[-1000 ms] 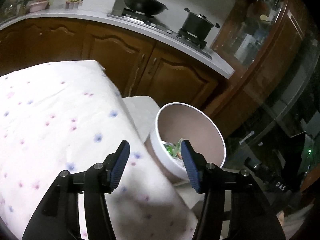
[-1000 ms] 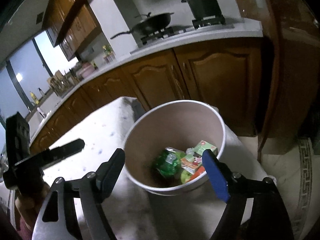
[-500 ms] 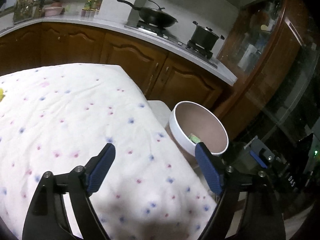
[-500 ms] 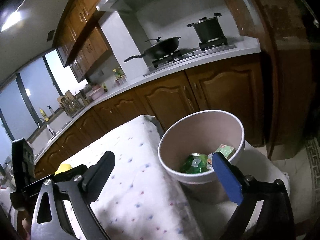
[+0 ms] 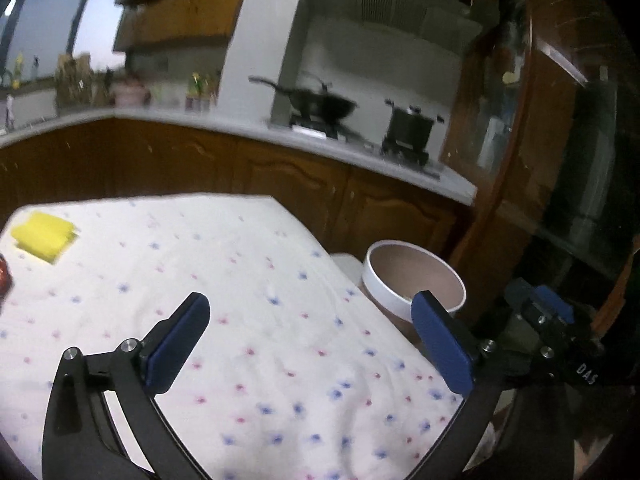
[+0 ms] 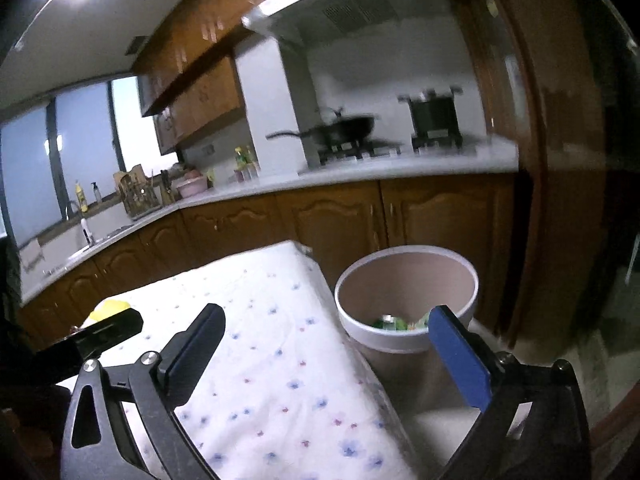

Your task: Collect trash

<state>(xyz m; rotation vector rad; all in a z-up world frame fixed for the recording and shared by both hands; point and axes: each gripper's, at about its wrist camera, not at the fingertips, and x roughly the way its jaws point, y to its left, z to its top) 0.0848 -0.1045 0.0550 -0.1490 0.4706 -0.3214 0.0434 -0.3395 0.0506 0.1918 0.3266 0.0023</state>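
A round white bin with a brown inside stands on a low white stool beside the table's right end; it also shows in the right wrist view, with green and orange wrappers at its bottom. A yellow sponge-like piece lies at the far left of the flowered tablecloth. A red object shows at the left edge. My left gripper is open and empty above the cloth. My right gripper is open and empty, above the table edge and bin.
Brown kitchen cabinets and a white counter run behind the table, with a wok and a pot on the stove. A dark wooden door frame stands to the right of the bin.
Both grippers have pulled back and up from the bin, and both jaws have opened wider. The yellow piece and red object have come into the left view.
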